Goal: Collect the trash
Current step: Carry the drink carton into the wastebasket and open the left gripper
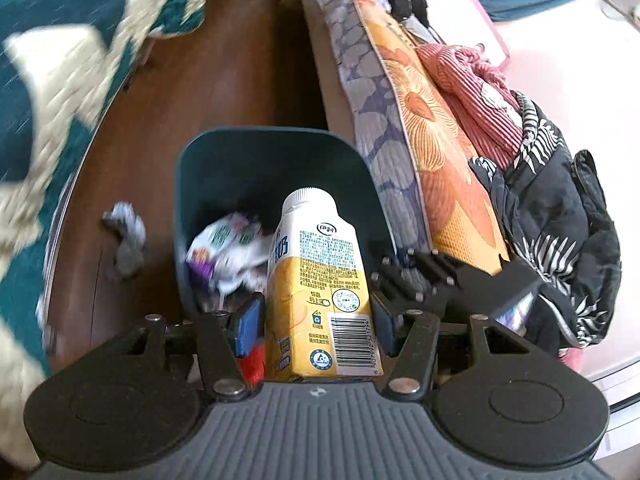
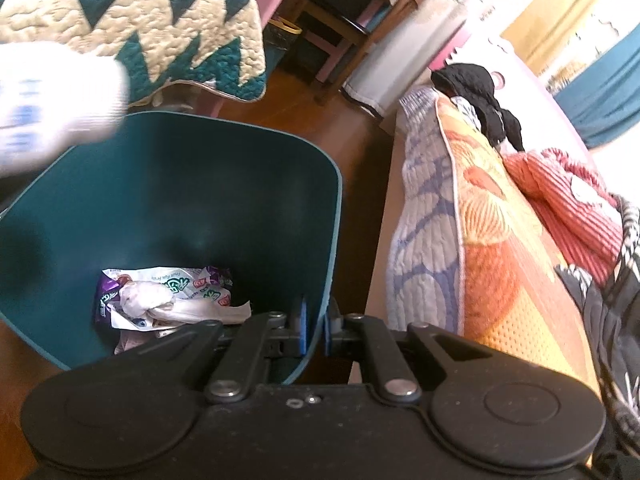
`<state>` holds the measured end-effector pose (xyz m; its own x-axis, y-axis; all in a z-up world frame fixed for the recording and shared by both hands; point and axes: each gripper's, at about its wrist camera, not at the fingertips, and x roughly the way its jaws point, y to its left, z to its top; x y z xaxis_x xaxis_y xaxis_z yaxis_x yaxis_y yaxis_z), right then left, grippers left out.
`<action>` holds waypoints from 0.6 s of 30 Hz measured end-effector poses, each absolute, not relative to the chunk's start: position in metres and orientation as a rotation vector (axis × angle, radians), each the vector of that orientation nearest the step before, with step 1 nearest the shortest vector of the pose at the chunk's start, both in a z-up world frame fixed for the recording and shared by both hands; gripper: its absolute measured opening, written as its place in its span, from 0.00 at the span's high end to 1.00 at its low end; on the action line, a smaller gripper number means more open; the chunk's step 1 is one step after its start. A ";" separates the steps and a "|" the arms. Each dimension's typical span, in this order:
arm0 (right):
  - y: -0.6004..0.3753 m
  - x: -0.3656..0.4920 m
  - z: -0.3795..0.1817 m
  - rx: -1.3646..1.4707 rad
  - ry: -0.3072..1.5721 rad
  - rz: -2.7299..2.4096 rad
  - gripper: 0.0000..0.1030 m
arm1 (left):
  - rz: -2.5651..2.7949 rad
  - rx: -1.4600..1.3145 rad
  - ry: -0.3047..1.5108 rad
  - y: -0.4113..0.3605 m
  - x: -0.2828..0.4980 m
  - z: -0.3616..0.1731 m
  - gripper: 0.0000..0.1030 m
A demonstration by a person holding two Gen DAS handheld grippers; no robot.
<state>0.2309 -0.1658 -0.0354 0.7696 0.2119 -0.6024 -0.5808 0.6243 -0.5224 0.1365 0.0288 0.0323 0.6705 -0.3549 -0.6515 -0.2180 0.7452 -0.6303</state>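
The left gripper (image 1: 320, 316) holds a milk carton (image 1: 320, 280) between its blue pads, the carton standing upright with its white cap pointing away from the gripper, just above the open bin (image 1: 224, 160). The carton is white on top and yellow below, with small print and a barcode. The right gripper (image 2: 314, 330) is closed tightly on the near rim of the same dark teal bin (image 2: 200, 184) — the thin wall sits between its pads. Inside, ahead of the right gripper, lie crumpled wrappers (image 2: 168, 296). Left of the bin a grey crumpled scrap (image 1: 126, 240) lies on the brown wooden floor (image 1: 180, 92). To the right is a bed with folded quilts (image 1: 436, 140).
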 end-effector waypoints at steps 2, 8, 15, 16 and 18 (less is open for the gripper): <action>-0.164 0.228 -0.035 -0.773 0.520 0.488 0.92 | -0.088 -0.714 0.855 0.024 0.156 0.025 0.46; -0.159 0.224 -0.035 -0.785 0.507 0.498 0.92 | -0.058 -0.666 0.911 0.008 0.202 -0.003 0.46; -0.159 0.224 -0.036 -0.794 0.494 0.504 0.93 | -0.043 -0.592 0.994 -0.009 0.236 -0.047 0.46; -0.159 0.224 -0.036 -0.794 0.494 0.504 0.93 | -0.048 -0.580 1.011 -0.012 0.241 -0.053 0.46; -0.159 0.224 -0.035 -0.792 0.495 0.504 0.93 | -0.036 -0.564 1.027 -0.016 0.246 -0.062 0.46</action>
